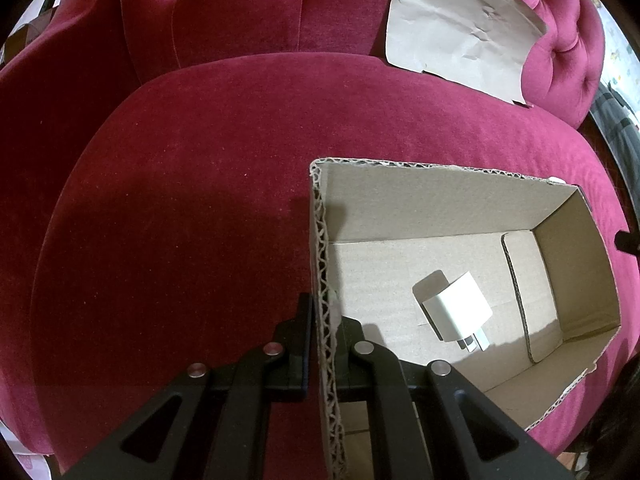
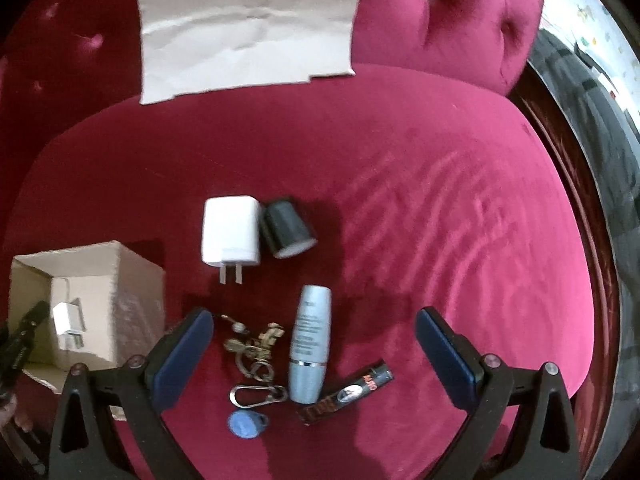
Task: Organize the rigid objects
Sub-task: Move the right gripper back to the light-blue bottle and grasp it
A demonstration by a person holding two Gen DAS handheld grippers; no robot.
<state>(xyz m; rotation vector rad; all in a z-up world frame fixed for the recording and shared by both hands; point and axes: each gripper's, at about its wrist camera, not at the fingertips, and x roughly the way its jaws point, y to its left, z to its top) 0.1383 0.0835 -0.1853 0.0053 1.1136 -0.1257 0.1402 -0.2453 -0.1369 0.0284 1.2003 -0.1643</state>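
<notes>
left gripper (image 1: pixel 325 332) clamped on the near wall of the cardboard box (image 1: pixel 448 200), one finger outside and one inside, jaws nearly together with only the corrugated edge between them. inside the box, on its floor: a white charger (image 1: pixel 456 306) lying on its side, prongs toward the camera. box resting on the crimson velvet seat cushion (image 1: pixel 180 200), with a creased sheet of brown paper (image 1: pixel 456 28) propped against the tufted backrest behind. right gripper (image 2: pixel 314 330) spread wide above the cushion, blue pads (image 2: pixel 188 348) well apart, gripping nothing. between and just beyond those fingers, loose on the velvet: a second white charger (image 2: pixel 230 236) touching a dark cap (image 2: pixel 287 228), a pale blue bottle (image 2: pixel 310 344) lying flat, a bunch of keys with a carabiner (image 2: pixel 256 360), a round blue tag (image 2: pixel 246 423), and a dark tube with red print (image 2: pixel 346 392) just beside the bottle's base. box seen off to the left in the right wrist view, near the keys.
</notes>
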